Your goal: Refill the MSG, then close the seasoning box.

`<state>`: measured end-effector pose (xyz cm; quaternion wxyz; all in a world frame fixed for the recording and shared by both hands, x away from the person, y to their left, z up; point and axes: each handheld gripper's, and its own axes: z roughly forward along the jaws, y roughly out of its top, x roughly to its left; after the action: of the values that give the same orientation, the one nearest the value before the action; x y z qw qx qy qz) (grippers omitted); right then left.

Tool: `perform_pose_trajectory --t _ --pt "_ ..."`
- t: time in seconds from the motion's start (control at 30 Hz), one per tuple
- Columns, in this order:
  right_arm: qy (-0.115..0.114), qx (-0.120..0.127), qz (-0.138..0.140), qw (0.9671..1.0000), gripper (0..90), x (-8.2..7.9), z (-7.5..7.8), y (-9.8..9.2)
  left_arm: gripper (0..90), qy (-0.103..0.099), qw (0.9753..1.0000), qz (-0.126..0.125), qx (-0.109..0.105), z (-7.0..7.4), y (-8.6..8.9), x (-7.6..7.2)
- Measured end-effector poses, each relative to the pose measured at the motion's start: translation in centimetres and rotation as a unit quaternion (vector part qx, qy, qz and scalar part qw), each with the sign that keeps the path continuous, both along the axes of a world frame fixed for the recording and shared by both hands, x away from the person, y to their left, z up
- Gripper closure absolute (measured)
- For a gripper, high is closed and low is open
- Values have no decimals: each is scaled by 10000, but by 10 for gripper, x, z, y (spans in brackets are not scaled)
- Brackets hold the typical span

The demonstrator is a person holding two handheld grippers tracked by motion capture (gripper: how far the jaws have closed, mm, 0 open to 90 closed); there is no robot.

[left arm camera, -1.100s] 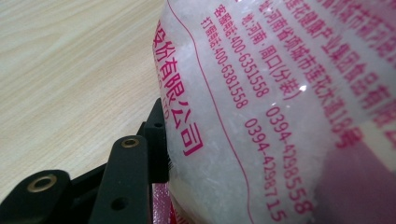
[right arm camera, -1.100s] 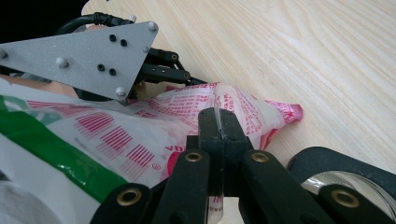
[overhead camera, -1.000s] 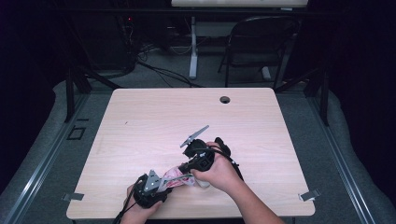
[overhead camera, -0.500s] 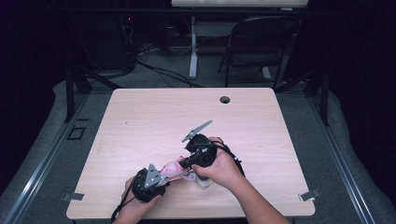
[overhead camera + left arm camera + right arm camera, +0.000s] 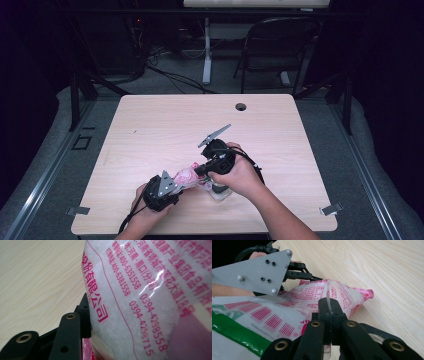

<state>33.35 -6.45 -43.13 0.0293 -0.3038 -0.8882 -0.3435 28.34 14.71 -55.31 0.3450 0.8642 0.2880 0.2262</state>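
We have the bag of white crystals (image 5: 186,176) pinched from both ends, low on the near side of the wooden table (image 5: 150,130), a little right of centre, and we judge that we are in the middle of tearing or pulling it open. Starting at the left, our left gripper (image 5: 172,188) sits at the bag's near-left end; in the left gripper view one black jaw lies against the clear film printed with pink characters and phone numbers (image 5: 140,302), with more pink plastic showing below that jaw, so we read it as clamped on the bag's edge, though the second jaw is hidden behind the pack. Moving right, the bag runs with its long axis slanting from near-left to far-right, lying fairly flat, its pink sealed corner (image 5: 368,293) pointing away over bare wood. At the right, our right gripper (image 5: 329,305) has its jaws pressed together on a thin raised fold of the film, and the left gripper's grey plate (image 5: 254,273) shows just beyond the bag. The next move, we think, calls for a firm, opposed pull, keeping both pinches tight so the slippery film does not slide out and the crystals do not scatter.
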Motion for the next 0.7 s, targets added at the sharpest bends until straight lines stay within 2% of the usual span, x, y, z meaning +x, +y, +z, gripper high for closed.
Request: perform_pose_trajectory --t 0.13,0.4,0.53,0.57,0.63,0.7 --pt "-64 -39 6 10000 900 0 3 -3 578 -29 10000 -39 20 3 -2 3" --pt "-167 99 -74 9998 900 5 11 -12 579 -182 9997 -90 119 13 -7 11" --pt "-197 80 -84 9997 900 7 14 -13 580 -292 9993 -83 201 18 -8 14" --pt "-217 103 -101 9997 900 9 16 -14 580 -352 9989 -112 301 22 -8 17" --pt "-227 102 -110 9996 900 9 17 -14 581 -381 9988 -101 287 22 -8 17" --pt "-258 118 -113 9995 900 9 20 -15 582 -435 9983 -123 369 27 -9 19"
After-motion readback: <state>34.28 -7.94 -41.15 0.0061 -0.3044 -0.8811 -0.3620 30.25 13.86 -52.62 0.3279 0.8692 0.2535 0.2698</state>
